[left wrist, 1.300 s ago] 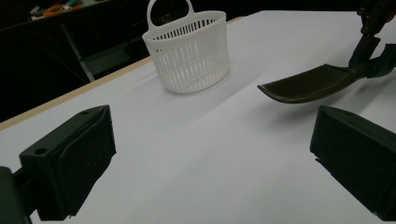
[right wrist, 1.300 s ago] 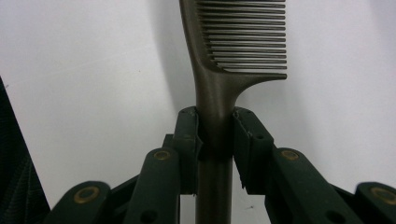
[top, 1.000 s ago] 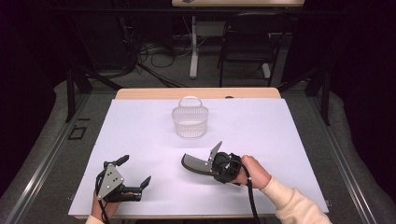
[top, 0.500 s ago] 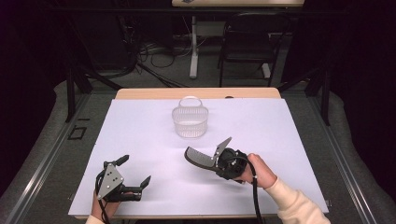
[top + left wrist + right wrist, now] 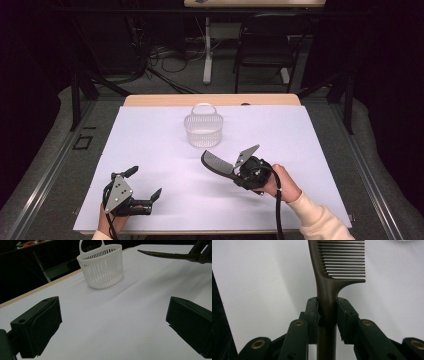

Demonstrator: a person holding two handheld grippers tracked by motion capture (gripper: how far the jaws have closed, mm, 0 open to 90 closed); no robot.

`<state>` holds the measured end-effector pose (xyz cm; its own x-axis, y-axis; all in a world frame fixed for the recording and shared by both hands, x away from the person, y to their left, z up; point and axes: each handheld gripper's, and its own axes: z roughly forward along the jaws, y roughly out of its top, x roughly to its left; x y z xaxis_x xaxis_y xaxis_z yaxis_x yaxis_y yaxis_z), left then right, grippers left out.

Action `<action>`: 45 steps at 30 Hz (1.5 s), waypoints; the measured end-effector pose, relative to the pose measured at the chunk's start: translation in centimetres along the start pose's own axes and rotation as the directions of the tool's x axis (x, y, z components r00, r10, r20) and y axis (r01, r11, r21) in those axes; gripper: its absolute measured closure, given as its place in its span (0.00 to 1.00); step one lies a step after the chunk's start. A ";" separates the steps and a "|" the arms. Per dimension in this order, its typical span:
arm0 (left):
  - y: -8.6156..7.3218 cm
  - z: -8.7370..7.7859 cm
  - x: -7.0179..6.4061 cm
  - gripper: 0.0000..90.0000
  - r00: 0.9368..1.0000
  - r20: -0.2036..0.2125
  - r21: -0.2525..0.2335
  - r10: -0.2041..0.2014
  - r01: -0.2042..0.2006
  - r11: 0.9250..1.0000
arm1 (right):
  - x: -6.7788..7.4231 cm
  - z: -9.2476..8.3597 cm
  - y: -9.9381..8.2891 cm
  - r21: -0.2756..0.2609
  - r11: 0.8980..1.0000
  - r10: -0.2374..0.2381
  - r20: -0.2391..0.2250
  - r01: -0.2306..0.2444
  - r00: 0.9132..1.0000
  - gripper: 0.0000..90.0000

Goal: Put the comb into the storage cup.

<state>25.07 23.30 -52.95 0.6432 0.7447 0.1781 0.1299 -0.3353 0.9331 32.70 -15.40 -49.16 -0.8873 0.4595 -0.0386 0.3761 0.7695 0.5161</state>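
A dark brown comb [image 5: 337, 267] is clamped by its handle between the jaws of my right gripper [image 5: 327, 312], teeth end pointing away. In the high view the comb [image 5: 216, 163] juts up and to the left from the right gripper [image 5: 237, 172], held above the white table cover [image 5: 150, 135], short of the white plastic basket [image 5: 203, 128]. My left gripper [image 5: 146, 186] rests near the front left of the table, jaws wide apart with nothing between them. From the left gripper view [image 5: 112, 322] the basket [image 5: 101, 265] stands ahead and the comb [image 5: 165, 255] crosses the upper right.
The wooden table edge [image 5: 165, 100] runs behind the basket. Beyond it stand a dark chair [image 5: 265, 45] and a table leg with cables [image 5: 207, 45] on the floor. Grey floor strips flank the table on both sides.
The right gripper has lifted the comb a little and carried it slightly toward the basket. The left gripper has stayed where it was.
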 end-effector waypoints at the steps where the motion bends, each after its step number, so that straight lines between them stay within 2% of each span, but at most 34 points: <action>1: 0.0 0.0 0.0 0.00 1.000 0.000 0.000 -0.003 0.003 1.000 | -0.1 0.0 0.0 -0.006 1.000 -0.002 0.002 0.002 1.000 0.80; 8: 0.0 0.0 0.1 0.00 1.000 0.002 0.002 -0.003 0.003 1.000 | -0.3 -0.5 -0.3 -0.032 0.999 0.016 0.014 -0.016 1.000 0.80; 13: 0.0 0.0 0.0 0.00 1.000 0.004 0.001 -0.003 0.003 1.000 | -0.5 -0.8 -0.5 -0.048 0.999 0.011 0.025 -0.010 1.000 0.80; 45: 0.0 0.0 0.1 0.00 1.000 0.003 0.002 -0.002 0.002 1.000 | -1.8 -2.6 -1.1 -0.116 0.992 0.060 0.076 -0.051 0.995 0.80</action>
<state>25.10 23.36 -52.96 0.6451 0.7437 0.1753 0.1323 -0.3348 0.9330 33.20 -18.23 -47.47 -0.8402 0.5374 -0.0729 0.3873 0.6886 0.6131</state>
